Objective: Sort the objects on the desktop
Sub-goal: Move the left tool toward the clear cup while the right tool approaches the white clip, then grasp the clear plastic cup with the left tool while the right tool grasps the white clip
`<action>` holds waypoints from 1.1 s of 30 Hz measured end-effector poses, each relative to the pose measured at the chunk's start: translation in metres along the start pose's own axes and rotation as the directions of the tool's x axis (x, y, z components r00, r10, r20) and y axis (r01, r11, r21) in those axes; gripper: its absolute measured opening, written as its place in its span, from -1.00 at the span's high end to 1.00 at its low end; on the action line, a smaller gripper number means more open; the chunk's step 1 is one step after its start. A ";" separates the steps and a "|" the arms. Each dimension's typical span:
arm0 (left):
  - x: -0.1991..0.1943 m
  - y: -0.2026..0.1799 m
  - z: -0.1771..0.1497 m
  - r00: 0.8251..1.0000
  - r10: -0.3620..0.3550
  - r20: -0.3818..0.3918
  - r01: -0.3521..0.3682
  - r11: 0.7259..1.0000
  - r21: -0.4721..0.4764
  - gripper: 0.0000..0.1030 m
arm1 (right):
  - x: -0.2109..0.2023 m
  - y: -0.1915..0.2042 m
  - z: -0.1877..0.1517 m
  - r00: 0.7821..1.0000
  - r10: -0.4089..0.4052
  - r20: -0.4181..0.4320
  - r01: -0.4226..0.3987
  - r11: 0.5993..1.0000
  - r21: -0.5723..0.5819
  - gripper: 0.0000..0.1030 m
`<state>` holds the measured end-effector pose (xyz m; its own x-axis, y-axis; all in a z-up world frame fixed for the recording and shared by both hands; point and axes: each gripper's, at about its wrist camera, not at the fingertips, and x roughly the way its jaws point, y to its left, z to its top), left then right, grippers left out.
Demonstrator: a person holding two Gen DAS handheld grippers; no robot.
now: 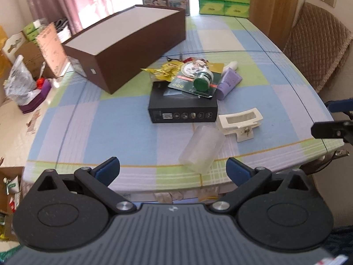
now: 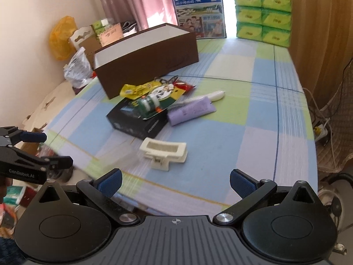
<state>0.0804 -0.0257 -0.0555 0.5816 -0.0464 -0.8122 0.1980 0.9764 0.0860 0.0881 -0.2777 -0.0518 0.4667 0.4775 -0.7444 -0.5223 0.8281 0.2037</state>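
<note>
A pile of objects lies mid-table: a black box point(image 1: 183, 105) point(image 2: 138, 122), a green carded spool point(image 1: 201, 81) point(image 2: 150, 106), a purple tube point(image 1: 228, 81) point(image 2: 190, 111), yellow snack wrappers point(image 1: 164, 70) point(image 2: 132, 90), a white clip holder point(image 1: 240, 121) point(image 2: 164, 152) and a translucent cup point(image 1: 201, 149) lying on its side. An open brown box point(image 1: 132, 48) point(image 2: 145, 57) stands behind. My left gripper point(image 1: 173, 170) is open and empty at the near table edge, just short of the cup. My right gripper point(image 2: 175, 183) is open and empty before the clip holder.
The table point(image 1: 110, 128) has a checked blue-green cloth. Green tissue packs point(image 2: 262, 14) and a milk carton point(image 2: 199, 11) stand at the far end. A padded chair point(image 1: 317, 48) is on the right. Bags and boxes point(image 1: 19, 81) crowd the left side.
</note>
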 end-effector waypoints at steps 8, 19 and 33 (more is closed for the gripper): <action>0.038 -0.003 0.010 0.997 -0.075 -0.027 0.077 0.995 0.067 -0.77 | 0.030 -0.008 0.002 0.999 -0.045 0.017 0.043 0.994 0.101 -0.96; 0.075 -0.007 0.019 0.982 -0.177 -0.064 0.184 0.972 0.146 -0.43 | 0.052 -0.005 -0.005 0.995 -0.093 -0.022 0.096 0.982 0.164 -0.96; 0.119 -0.026 0.032 0.954 -0.256 -0.158 0.292 0.912 0.287 0.04 | 0.067 -0.006 -0.002 0.990 -0.130 -0.058 0.140 0.960 0.244 -0.96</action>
<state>0.1696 -0.0632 -0.1363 0.3791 -0.2604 -0.8879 0.5771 0.8167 0.0069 0.1216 -0.2516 -0.1038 0.4888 0.3481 -0.7999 -0.2620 0.9332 0.2460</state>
